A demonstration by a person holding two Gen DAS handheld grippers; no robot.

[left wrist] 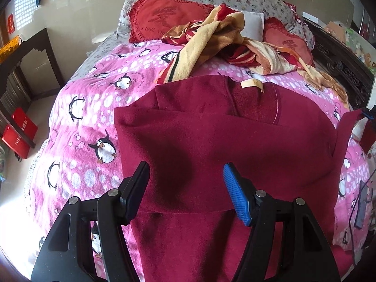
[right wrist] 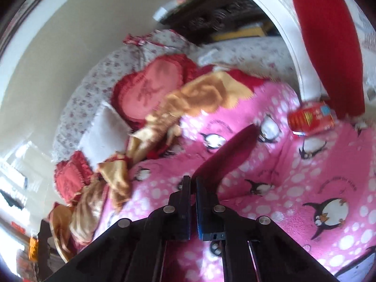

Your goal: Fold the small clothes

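Observation:
A dark red fleece garment [left wrist: 223, 145] lies on the pink penguin blanket [left wrist: 89, 122], its left side folded in and a tan label [left wrist: 252, 84] near the collar. My left gripper [left wrist: 186, 176] is open and empty, hovering over the garment's lower middle. My right gripper [right wrist: 193, 179] is shut on a dark red edge of the garment [right wrist: 225, 155] and holds it lifted above the blanket [right wrist: 305, 188]. In the left wrist view that lifted edge [left wrist: 347, 127] rises at the far right, where part of the right gripper [left wrist: 369, 115] shows.
A crumpled red and yellow towel [left wrist: 223, 40] and red heart pillows [left wrist: 164, 16] lie at the head of the bed. A dark carved headboard [left wrist: 338, 65] stands at right. A dark table [left wrist: 30, 54] and red bags [left wrist: 18, 136] are on the left floor.

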